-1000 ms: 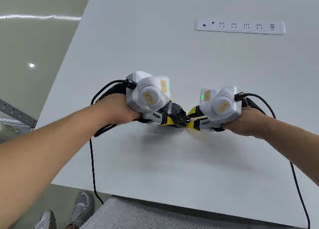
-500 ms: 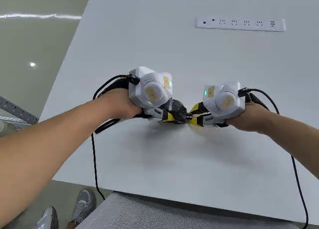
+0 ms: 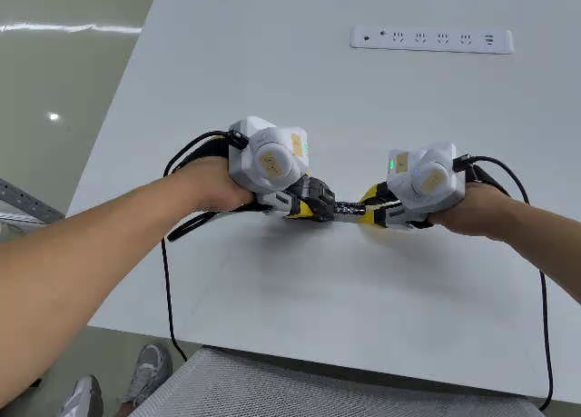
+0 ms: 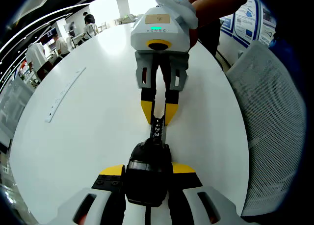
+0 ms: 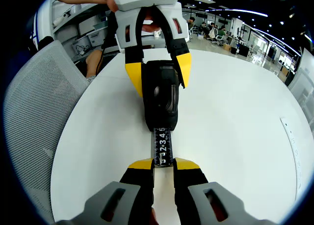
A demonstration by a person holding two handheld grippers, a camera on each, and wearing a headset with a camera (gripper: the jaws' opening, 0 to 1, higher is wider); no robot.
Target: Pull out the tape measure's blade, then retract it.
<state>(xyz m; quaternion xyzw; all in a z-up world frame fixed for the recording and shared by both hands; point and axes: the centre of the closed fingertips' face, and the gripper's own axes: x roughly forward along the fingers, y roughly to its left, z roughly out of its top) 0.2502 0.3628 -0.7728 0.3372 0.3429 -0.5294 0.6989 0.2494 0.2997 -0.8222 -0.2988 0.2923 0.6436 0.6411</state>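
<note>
Head view: the two grippers have drifted apart compared with a second ago, so a short bit of blade [image 3: 349,209] now shows between them, near the front edge of the bench [image 3: 272,72]. The left gripper [image 3: 307,205] is clamped round the black tape measure case [image 3: 320,197], and the right gripper [image 3: 370,216] is pinched tight on the blade tip. Reckon the pull-out has only just started, lots more to draw before retracting

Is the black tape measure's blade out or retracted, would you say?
Slightly out: the numbered blade spans from its black case to the right gripper.
</note>
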